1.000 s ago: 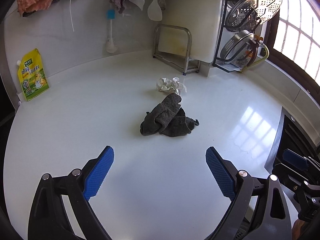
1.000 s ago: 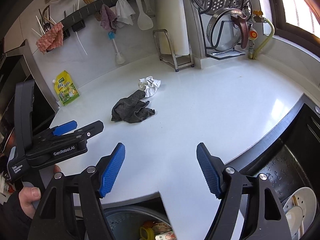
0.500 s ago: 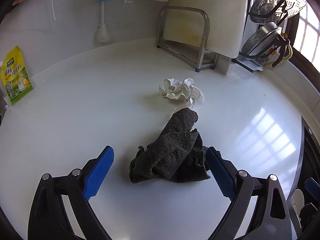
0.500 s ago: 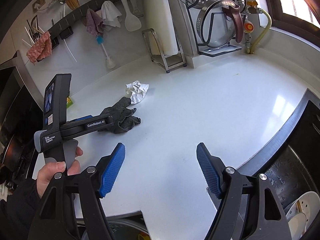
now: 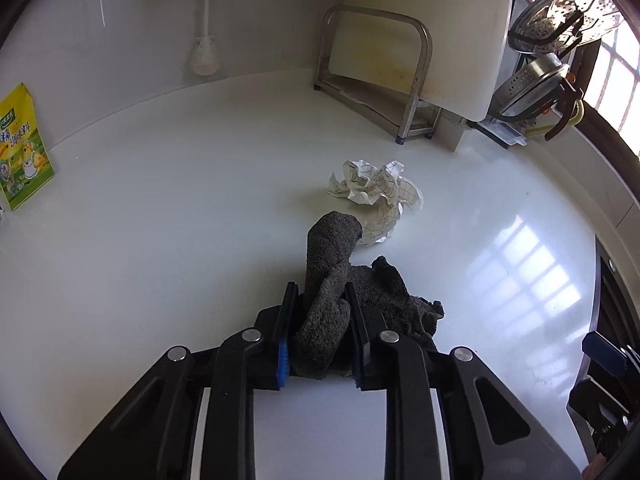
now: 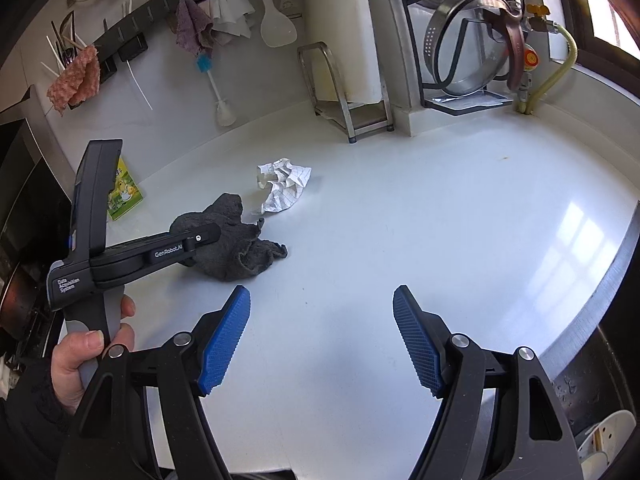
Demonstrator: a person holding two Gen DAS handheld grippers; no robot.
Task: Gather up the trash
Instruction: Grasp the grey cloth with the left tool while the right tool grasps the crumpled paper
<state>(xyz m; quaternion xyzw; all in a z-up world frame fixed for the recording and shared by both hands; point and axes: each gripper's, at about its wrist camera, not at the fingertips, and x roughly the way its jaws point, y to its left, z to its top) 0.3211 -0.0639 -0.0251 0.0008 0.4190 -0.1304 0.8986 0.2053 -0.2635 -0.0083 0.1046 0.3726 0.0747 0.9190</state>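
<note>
Left gripper (image 5: 320, 320) squeezed tight on the dark gray rag (image 5: 332, 280), with a thick fold of it sticking up between the blue pads (image 5: 282, 354). Rest of the rag slumped on the white counter (image 5: 160, 240), off to the right of the pads. Seen from the right wrist view too: left gripper (image 6: 200, 238) low over the rag (image 6: 240, 252), held in a bare hand (image 6: 86, 352) by its gray handle.

Right gripper (image 6: 322, 340) spread wide, holding nothing, up above a bare part of the counter (image 6: 440, 220) near its front edge.

Crumpled paper (image 5: 376, 196), white with thin checked lines, lying on the counter just behind the rag, touching or almost touching the raised fold. Same paper (image 6: 284, 188) just past the rag in the right wrist view.

Yellow and green pouch (image 5: 20, 148) leaning on the wall at the far left. White brush (image 5: 206, 40) with a blue top hanging on the back wall. Metal stand (image 5: 380, 76) behind the paper, with a big white board in it. Steel pans (image 6: 464, 48) on a rack to the right. Dark sink (image 6: 600, 392) at the right edge, with white dishes down inside.
</note>
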